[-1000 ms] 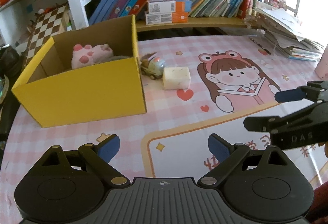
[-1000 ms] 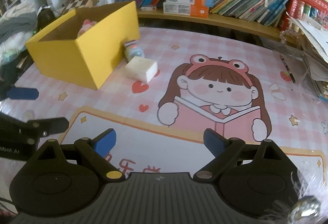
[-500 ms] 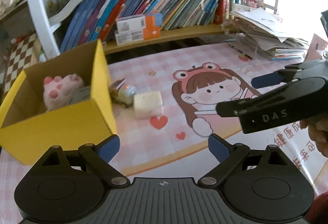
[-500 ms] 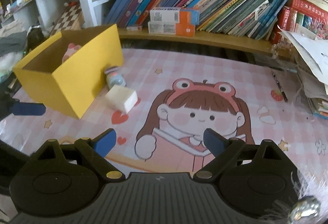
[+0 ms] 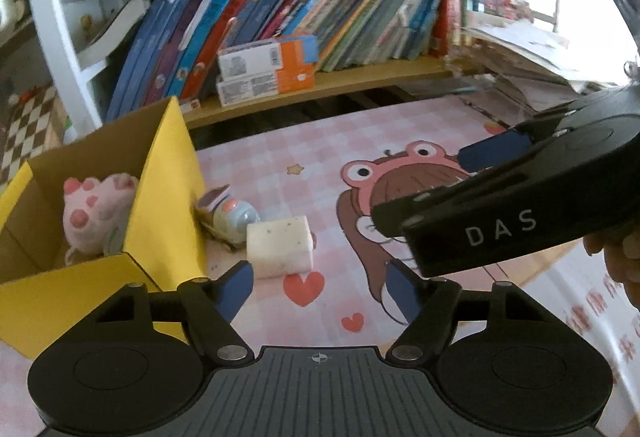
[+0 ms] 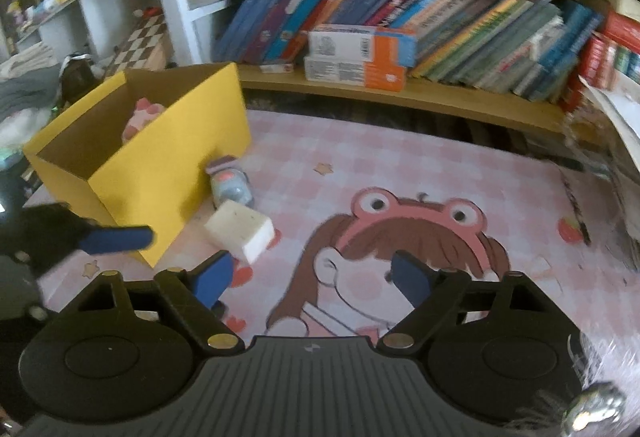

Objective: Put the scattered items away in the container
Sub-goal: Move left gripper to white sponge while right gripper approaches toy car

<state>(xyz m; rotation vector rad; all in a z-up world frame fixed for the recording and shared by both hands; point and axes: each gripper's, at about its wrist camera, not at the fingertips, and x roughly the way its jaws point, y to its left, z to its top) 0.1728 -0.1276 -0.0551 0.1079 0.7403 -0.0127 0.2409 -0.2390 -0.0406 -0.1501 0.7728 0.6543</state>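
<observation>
An open yellow cardboard box point(image 5: 160, 193) point(image 6: 168, 165) stands at the left on the pink mat, with a pink plush toy point(image 5: 96, 209) point(image 6: 140, 113) inside. Beside its right wall lie a small blue toy car point(image 5: 232, 217) point(image 6: 232, 189) and a white speckled block point(image 5: 280, 245) point(image 6: 240, 233). My left gripper point(image 5: 320, 287) hovers just short of the block, jaws closing, nothing between them. My right gripper point(image 6: 312, 277) is over the mat a little right of the block, jaws also closing on nothing. Its black body point(image 5: 520, 197) crosses the right of the left wrist view.
A bookshelf point(image 6: 400, 21) full of leaning books runs along the back, with orange-and-white boxes point(image 5: 268, 69) on its lower board. Stacked papers point(image 5: 520, 65) sit at the right. A pen point(image 6: 576, 209) lies on the mat's right side. A person's fingers point(image 5: 612, 249) hold the right gripper.
Both grippers have moved forward toward the box, the toy car and the block, which now look larger and nearer. The jaws of both have narrowed. The right gripper now crosses the left view.
</observation>
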